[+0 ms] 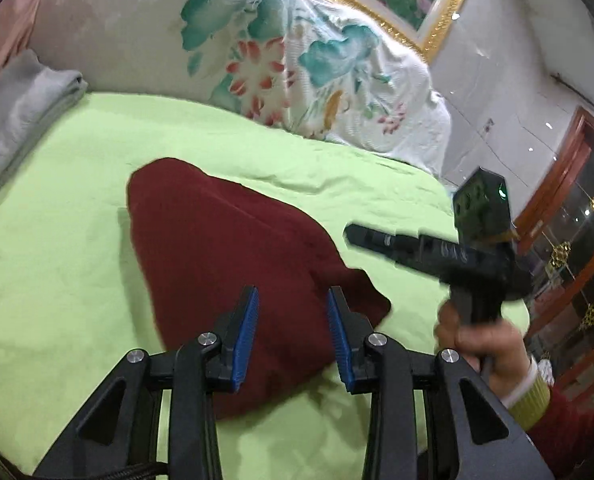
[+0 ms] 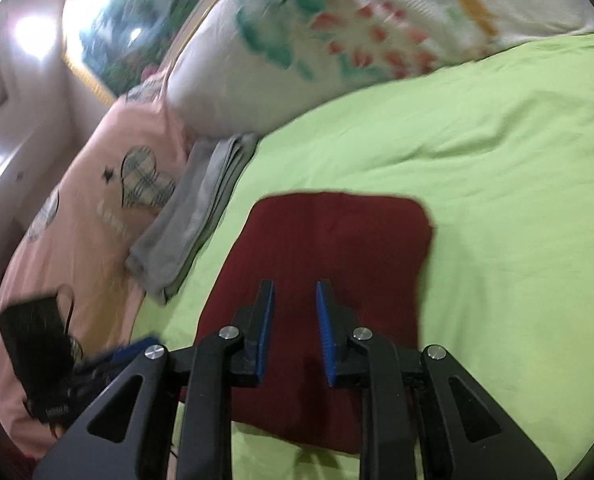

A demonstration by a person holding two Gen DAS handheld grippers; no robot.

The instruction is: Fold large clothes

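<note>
Green bedsheet [image 2: 497,200] carries your folded maroon garment [image 2: 329,248] at frame centre; left gripper [image 1: 293,304] and right gripper [image 2: 295,300] hover open-jawed, empty; next, stack it.

Both grippers, the left gripper [image 1: 293,296] and the right gripper [image 2: 295,290], are black angular frames with silver round screws at the joints and ribbed blue pads on the jaws. The right hand [image 1: 485,344] shows bare skin, a yellow-green ribbed cuff and a red sleeve.
</note>
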